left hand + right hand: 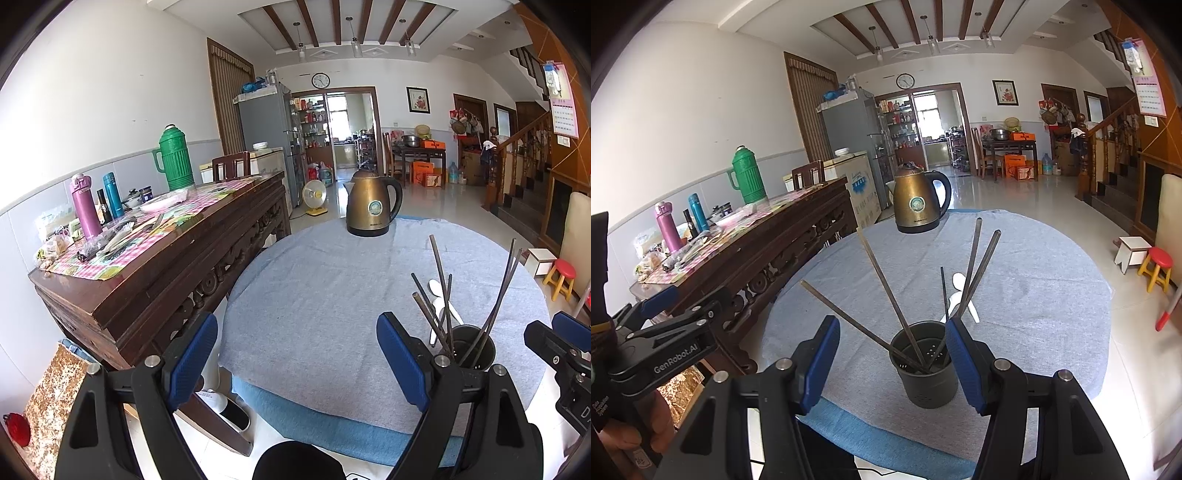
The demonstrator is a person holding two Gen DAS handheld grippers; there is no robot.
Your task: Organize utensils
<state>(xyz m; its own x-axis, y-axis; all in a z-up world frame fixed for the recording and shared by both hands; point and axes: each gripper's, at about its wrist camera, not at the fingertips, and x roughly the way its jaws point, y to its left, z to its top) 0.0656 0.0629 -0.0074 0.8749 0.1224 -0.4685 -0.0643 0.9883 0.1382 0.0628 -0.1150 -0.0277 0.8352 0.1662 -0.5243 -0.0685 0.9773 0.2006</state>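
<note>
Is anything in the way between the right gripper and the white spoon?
Yes. The dark holder with its chopsticks stands just ahead of the open right gripper, and the white spoon lies on the cloth behind it. The gripper would likely have to go over or around it.

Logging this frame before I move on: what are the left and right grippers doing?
Left gripper: jaws open, holding nothing.
Right gripper: jaws open, holding nothing; the dark utensil holder stands on the table beyond them.

I see chopsticks [886,291] standing in holder [925,384] on worktop [1052,295]; spoon [960,286] behind holder; kettle [918,201] at far edge.
</note>
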